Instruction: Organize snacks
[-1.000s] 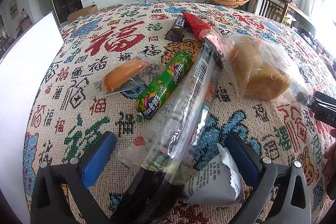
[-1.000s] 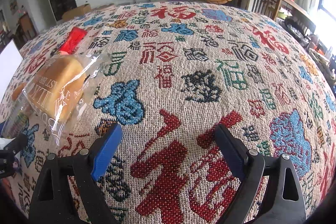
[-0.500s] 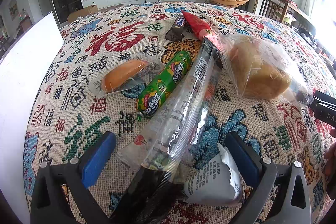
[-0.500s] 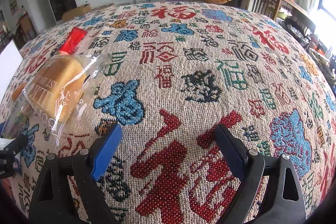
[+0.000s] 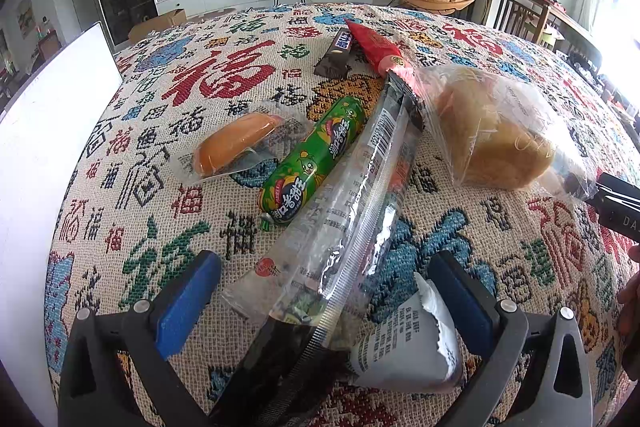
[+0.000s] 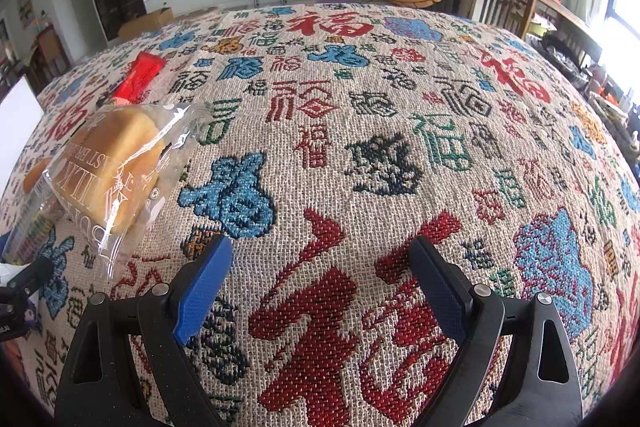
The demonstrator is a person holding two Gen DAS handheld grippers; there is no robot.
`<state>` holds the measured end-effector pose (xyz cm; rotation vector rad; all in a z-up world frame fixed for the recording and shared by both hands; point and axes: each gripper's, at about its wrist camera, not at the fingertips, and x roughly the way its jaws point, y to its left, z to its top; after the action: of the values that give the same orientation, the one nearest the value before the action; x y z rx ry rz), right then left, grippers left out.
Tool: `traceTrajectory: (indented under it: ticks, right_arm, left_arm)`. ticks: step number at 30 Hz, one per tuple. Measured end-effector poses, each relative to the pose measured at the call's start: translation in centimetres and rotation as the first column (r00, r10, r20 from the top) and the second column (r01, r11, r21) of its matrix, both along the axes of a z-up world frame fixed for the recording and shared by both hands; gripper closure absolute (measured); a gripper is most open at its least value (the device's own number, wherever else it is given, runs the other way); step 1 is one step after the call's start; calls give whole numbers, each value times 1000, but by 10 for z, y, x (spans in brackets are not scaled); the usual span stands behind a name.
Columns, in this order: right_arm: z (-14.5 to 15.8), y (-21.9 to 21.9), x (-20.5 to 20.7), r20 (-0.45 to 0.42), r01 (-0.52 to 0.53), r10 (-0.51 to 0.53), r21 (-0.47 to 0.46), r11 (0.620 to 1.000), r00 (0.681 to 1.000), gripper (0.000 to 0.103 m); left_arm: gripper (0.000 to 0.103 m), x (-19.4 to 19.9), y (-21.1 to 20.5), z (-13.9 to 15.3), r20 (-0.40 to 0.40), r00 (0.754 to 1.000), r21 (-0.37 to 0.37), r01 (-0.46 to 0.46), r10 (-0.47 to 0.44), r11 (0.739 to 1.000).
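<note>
Snacks [image 5: 316, 163] before spread left tool [image 5: 328, 291]

Your left gripper [image 5: 326, 291]: no shift since a second ago.
Your right gripper [image 6: 320, 279]: likewise unmoved.
Snacks: unchanged.

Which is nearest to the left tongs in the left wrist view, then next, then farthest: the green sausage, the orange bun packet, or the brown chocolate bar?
1. Green sausage stick, centre, nearest the left tongs.
2. Orange bun in clear packet, left of it.
3. Brown chocolate bar, far back.
</note>
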<state>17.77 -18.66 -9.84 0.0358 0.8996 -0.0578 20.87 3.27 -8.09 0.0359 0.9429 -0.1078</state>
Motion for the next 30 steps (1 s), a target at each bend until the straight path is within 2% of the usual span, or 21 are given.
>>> traceTrajectory:
  ticks: [30]
  right_arm:
    - [0,0,0,1,0,0,2,1000,1000,11]
  left_arm:
    - [0,0,1,-1,-1,1000,-3,4,-4,1000]
